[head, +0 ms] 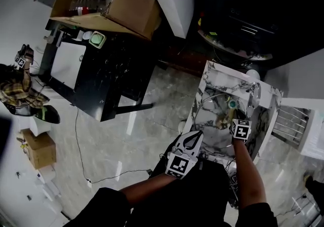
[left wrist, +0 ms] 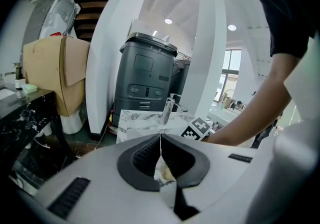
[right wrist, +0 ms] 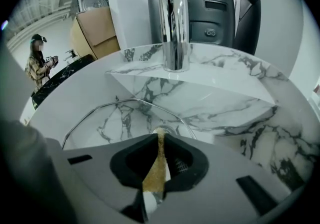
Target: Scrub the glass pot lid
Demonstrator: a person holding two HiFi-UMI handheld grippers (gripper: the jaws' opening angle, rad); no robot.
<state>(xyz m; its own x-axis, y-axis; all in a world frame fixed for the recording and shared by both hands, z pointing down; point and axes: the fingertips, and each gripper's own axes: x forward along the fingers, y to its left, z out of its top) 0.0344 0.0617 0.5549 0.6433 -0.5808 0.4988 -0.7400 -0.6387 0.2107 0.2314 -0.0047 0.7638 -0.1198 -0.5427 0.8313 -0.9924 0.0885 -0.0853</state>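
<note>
progress: scrubbing looks barely begun or mid-way, can't say which. glass pot lid [right wrist: 125, 120] lies in the marble sink [right wrist: 240, 113], with no suds or water on it that i can see, and the faucet [right wrist: 172, 28] isn't running. the glass looks clear from here, so how much is cleaned is a guess. the wiping itself seems mostly left to do.

right gripper [right wrist: 159, 137] is clamped on a thin yellow-brown scouring pad [right wrist: 156, 168], seen edge-on, and reaches down into the basin. the lid sits just ahead of and below its jaws, and the metal rim arcs round in front of them. the pad tip is at or near the glass, but i can't tell if it touches.

left gripper [head: 194, 139] has its jaws together with nothing in them. it hangs at the sink's near edge, apart from the lid and not bracing it.
</note>
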